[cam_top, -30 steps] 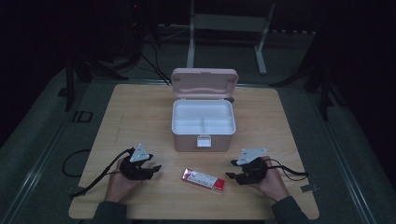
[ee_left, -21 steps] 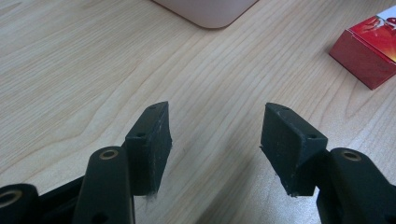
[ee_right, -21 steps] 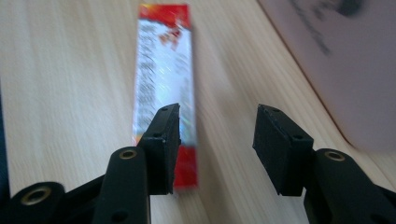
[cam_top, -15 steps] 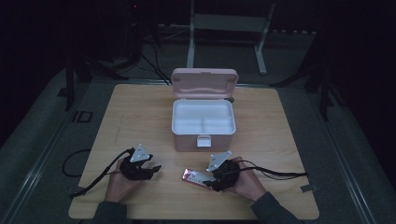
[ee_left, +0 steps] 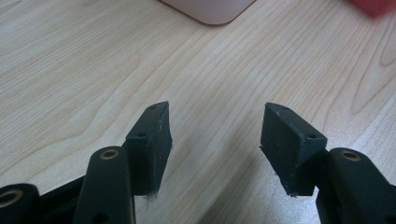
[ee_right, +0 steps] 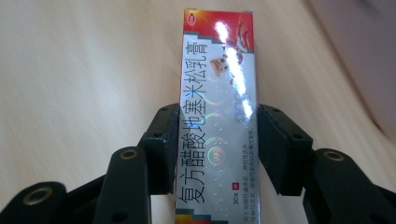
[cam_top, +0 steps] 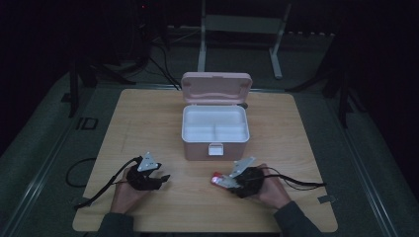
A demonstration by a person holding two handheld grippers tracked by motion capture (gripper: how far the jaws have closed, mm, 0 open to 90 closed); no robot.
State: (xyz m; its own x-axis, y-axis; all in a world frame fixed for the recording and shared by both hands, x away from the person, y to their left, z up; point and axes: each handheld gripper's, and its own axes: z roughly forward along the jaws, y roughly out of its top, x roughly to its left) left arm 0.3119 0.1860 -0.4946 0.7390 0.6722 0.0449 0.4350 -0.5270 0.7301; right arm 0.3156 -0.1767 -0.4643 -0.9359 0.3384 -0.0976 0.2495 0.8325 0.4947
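Right gripper (ee_right: pixel 217 149): I have its jaws closing around the ointment carton (ee_right: pixel 217 116), pads at its sides (grip unconfirmed).
Left gripper (ee_left: pixel 215 140): released, idle.
Next: clamp, lift into the pink box (cam_top: pixel 215 129).

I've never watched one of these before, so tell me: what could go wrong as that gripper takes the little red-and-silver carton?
The right gripper straddles the glossy carton near one end, so the long free end may sag or twist once lifted. The jaws have just been closing and whether the pads bear on it yet is unclear; a light grip might let the slick foil slide. The open pink box stands close by, and the carton could knock its front wall.
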